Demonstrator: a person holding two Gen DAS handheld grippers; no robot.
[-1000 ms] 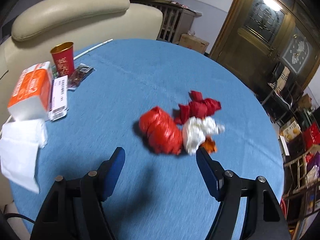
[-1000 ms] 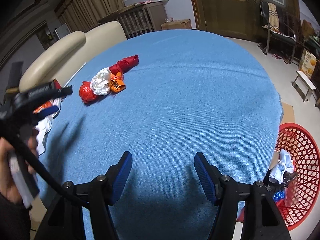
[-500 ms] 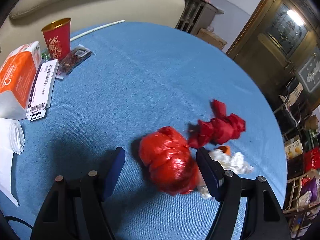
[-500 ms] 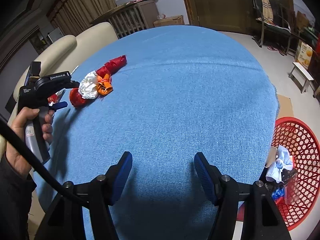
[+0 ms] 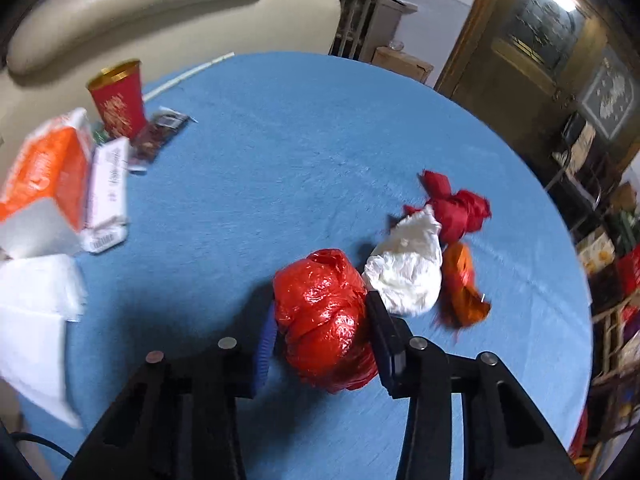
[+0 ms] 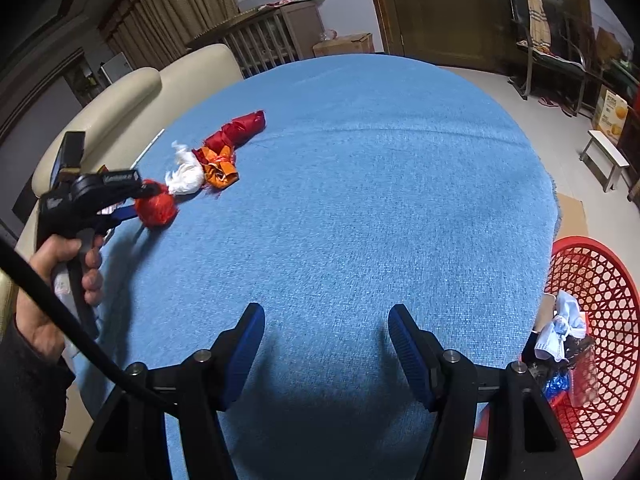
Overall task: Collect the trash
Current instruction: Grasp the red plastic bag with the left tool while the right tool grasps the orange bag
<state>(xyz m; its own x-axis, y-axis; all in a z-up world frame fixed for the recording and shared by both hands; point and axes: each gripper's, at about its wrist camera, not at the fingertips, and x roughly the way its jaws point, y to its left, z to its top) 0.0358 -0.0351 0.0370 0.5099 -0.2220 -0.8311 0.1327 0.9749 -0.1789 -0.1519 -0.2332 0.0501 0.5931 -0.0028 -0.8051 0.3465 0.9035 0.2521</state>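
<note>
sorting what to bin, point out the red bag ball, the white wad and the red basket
red bag ball (image 5: 324,312), left wrist view, middle of the crumpled plastic
white wad (image 5: 408,272), left wrist view, its bulging centre
red basket (image 6: 600,280), right wrist view, bare mesh wall

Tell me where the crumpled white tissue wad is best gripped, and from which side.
Grip the crumpled white tissue wad across its rounded lower bulge, probably from above. The shiny red plastic bag ball and an orange wrapper crowd its two sides, so level approaches look blocked.

No legible text or labels.
</note>
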